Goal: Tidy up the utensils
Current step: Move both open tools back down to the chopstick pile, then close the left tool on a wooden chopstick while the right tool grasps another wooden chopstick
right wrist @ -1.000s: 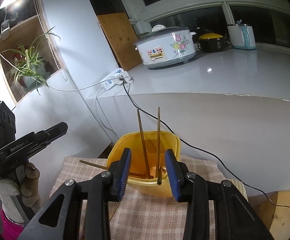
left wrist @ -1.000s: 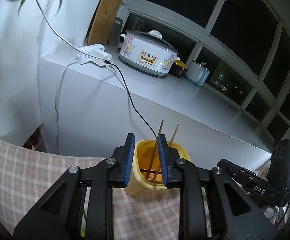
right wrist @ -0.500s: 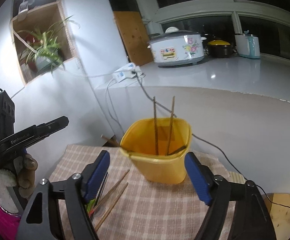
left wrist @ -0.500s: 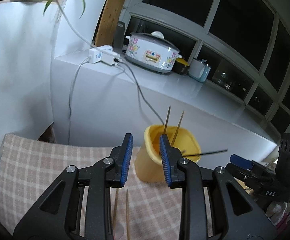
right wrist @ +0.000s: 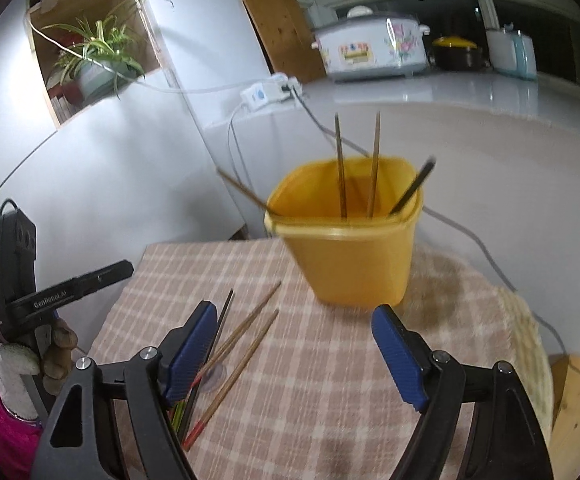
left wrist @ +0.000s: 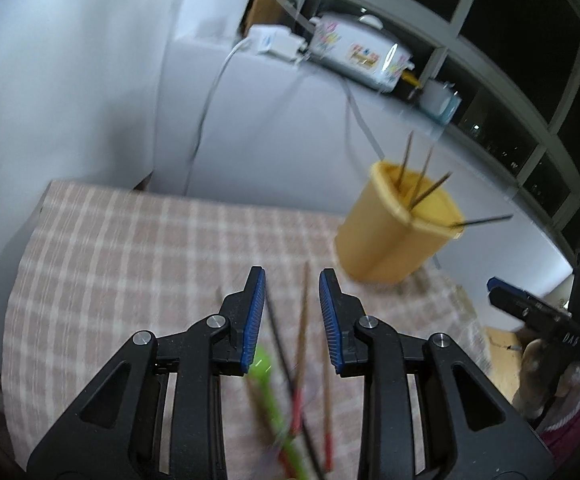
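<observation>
On the checked cloth (right wrist: 330, 380), the yellow cup (right wrist: 350, 256) with upright chopsticks stands beyond my right claw (right wrist: 298, 344), whose jaws have just spread wide, empty. My left claw (left wrist: 292, 312), part open, grips nothing above loose wooden, red-tipped chopsticks (left wrist: 302, 320).

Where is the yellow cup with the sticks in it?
The yellow cup stands on the checked cloth by the white wall, middle of the right wrist view, beyond the loose chopsticks.

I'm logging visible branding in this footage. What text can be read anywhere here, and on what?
"GenRobot.AI": on the left gripper, seen from the right wrist.
"DAS": on the right gripper, seen from the left wrist.
Panel label on the rice cooker: too small to read.
</observation>
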The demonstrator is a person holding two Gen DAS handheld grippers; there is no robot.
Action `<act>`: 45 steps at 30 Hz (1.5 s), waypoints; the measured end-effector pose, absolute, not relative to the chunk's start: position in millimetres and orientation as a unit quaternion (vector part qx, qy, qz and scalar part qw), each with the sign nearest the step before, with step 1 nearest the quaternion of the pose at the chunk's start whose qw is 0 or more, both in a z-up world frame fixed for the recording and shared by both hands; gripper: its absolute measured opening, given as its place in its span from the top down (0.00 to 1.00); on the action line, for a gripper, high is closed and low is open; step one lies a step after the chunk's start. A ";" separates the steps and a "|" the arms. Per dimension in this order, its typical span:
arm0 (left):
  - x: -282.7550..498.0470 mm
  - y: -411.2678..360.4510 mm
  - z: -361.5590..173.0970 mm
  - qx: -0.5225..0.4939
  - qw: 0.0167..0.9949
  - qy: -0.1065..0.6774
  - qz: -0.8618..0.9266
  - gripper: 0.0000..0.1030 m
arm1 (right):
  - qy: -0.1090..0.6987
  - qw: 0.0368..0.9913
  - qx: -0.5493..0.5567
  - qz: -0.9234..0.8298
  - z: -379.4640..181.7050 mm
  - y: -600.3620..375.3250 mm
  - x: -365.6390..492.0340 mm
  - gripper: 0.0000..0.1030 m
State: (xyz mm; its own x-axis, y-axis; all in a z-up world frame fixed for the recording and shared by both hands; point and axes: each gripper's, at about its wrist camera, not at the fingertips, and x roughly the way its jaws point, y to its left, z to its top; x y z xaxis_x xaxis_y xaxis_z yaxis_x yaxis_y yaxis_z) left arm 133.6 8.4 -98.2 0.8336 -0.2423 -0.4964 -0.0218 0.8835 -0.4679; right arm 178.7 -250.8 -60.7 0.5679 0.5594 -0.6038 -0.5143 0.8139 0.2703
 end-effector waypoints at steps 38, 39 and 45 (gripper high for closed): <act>213.7 -13.7 -215.9 -0.164 0.870 0.465 -0.015 0.74 | 0.522 0.801 0.017 0.291 -167.2 -88.7 244.3 0.77; 216.1 -15.4 -217.1 -0.159 0.871 0.466 -0.013 0.76 | 0.523 0.802 0.014 0.289 -168.4 -85.7 246.4 0.77; 227.0 -17.0 -223.4 -0.156 0.873 0.462 -0.002 0.91 | 0.534 0.800 -0.001 0.275 -176.9 -74.8 256.8 0.77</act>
